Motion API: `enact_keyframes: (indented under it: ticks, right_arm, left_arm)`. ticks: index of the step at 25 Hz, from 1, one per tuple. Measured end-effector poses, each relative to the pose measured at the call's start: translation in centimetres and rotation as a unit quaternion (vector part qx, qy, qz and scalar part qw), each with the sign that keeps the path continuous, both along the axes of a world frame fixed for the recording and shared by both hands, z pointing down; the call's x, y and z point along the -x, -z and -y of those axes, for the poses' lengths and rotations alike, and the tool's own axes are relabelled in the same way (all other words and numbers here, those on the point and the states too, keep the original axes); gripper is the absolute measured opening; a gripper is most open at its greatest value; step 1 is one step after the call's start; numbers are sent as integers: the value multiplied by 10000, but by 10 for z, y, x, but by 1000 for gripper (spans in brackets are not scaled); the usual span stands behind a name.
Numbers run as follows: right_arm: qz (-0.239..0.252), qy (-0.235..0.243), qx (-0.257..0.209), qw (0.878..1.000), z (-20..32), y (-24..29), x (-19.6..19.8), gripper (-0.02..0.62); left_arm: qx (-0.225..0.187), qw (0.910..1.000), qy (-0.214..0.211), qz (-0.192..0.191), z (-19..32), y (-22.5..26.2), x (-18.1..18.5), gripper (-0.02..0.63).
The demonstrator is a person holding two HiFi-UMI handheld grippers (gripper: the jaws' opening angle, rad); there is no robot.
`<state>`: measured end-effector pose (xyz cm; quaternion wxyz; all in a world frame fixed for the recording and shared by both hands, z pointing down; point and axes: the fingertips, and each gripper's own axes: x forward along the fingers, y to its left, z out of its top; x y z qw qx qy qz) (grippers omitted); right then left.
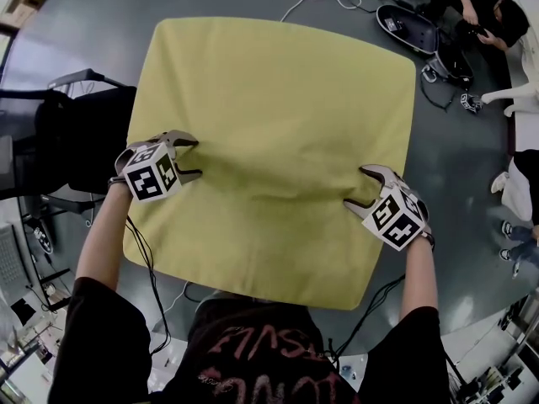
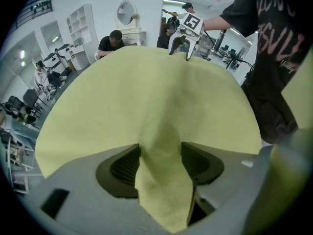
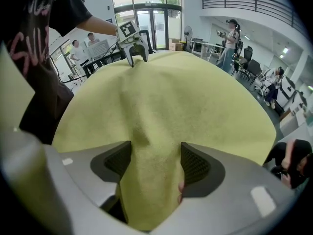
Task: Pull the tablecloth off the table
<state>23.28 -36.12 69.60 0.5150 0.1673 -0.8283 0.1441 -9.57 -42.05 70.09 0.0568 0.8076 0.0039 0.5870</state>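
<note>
Tablecloth (image 1: 278, 116) folds pinched between jaws: left gripper (image 1: 197, 158), right gripper (image 1: 355, 187).

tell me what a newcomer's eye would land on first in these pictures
The big yellow-green fabric tablecloth fills the middle of the head view. Toward its near side, the left gripper and the right gripper each pinch a raised fold of it between their jaws, one on each side.
</note>
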Motion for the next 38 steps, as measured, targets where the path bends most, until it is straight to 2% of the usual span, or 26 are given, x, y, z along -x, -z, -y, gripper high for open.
enact_keyframes:
  ticks: [5,10,14,21,26,33,38]
  right_arm:
    - [34,-127,-38,9999,0,3,0,231]
    - [71,-184,-88,9998,-4,4,0,142]
    - [30,-125,-191,9997,-12,3,6,17]
    - [-147,-158,-426,9989,-29,9,13,17]
    - [-174,-245,-559,9980,-60,18,19,17]
    - [-390,-348,-901,9946,-134,42,41,17]
    - [-459,-485,-990,9928,-218,62,64,17]
  left_arm:
    - [15,9998,216,56,-4,1,2,172]
    - [-64,9990,425,114,-9,2,0,98]
    - [-300,9977,581,185,-15,2,0,11]
    - [-539,9960,695,137,-32,7,8,9]
    - [-648,9954,701,-4,-60,15,14,9]
    - [-730,9944,721,-260,-138,29,37,9]
    - [-823,9929,709,-489,-219,45,59,9]
